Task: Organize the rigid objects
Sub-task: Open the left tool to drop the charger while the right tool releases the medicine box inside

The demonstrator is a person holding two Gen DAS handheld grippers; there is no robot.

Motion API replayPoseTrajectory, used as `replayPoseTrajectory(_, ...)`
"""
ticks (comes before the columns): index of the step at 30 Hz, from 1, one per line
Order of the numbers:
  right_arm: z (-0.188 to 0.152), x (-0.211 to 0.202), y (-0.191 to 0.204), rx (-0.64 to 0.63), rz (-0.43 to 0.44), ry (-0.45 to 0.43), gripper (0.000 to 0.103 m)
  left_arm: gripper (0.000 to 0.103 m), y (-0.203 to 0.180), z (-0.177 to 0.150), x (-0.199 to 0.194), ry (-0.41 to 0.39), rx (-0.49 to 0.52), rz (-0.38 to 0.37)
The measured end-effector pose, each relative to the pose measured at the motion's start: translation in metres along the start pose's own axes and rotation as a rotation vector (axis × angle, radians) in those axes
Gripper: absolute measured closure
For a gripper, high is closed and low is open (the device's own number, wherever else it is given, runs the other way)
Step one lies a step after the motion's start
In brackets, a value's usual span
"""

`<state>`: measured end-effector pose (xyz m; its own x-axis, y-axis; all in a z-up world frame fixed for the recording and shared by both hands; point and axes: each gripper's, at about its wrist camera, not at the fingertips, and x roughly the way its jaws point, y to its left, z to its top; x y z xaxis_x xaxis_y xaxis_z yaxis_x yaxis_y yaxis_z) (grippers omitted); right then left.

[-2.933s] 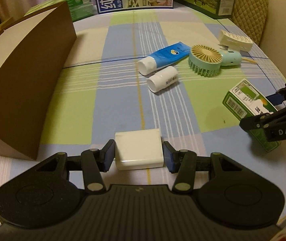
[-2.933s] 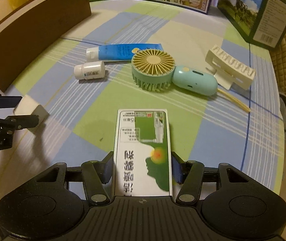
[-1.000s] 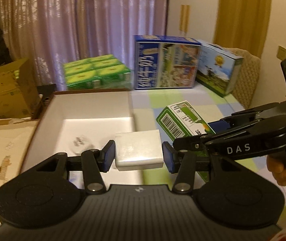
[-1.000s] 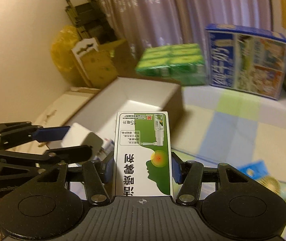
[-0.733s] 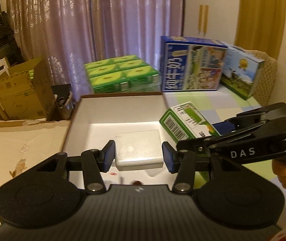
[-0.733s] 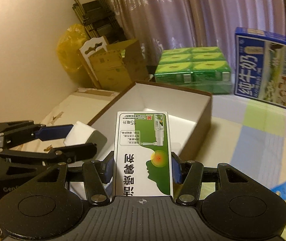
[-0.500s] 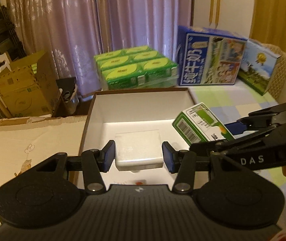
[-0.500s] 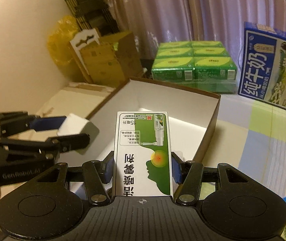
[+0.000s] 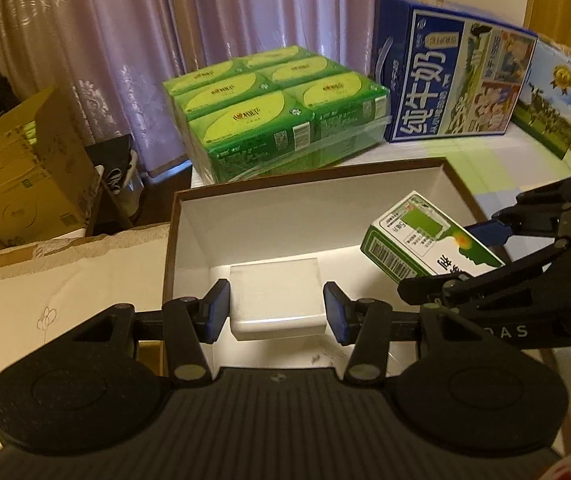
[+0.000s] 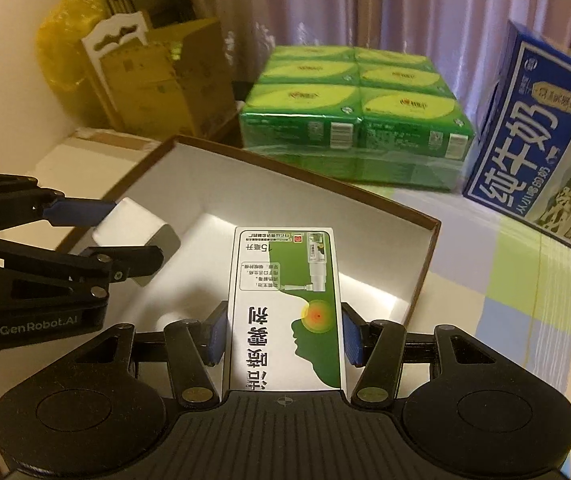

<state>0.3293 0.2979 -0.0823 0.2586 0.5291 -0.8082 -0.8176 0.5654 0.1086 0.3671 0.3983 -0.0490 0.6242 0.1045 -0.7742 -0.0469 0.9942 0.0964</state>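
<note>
1. two loads hung over the open brown cardboard box (image 9: 173,216), white inside; lowering both close to its floor before letting go would have been the sound course.
2. the right gripper (image 10: 283,334) pinched the green-and-white medicine carton (image 10: 285,304) across its long sides; it looked best set down flat, clear of the box wall.
3. the left gripper (image 9: 276,312) clamped the white block (image 9: 276,298) just beside it; releasing one at a time seemed likely to prevent a knock.
</note>
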Motion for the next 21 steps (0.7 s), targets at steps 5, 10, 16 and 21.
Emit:
replayPoseTrajectory(5, 0.011, 0.019, -0.008, 0.003, -0.039, -0.005, 0.051, 0.057, 0.001, 0.009, 0.024, 0.022, 0.028, -0.006)
replayPoseTrajectory(10, 0.018, 0.027, -0.014, -0.005, -0.065, -0.014, 0.049, 0.057, 0.004, 0.014, 0.040, 0.040, 0.038, -0.021)
replayPoseTrajectory(16, 0.017, 0.027, -0.012, -0.044, -0.069, -0.008, 0.048, 0.057, 0.003, 0.014, 0.056, 0.060, 0.052, -0.026)
replayPoseTrajectory(21, 0.016, 0.028, -0.009, -0.073, -0.074, -0.006, 0.048, 0.058, 0.000, 0.014, 0.066, 0.078, 0.065, -0.017)
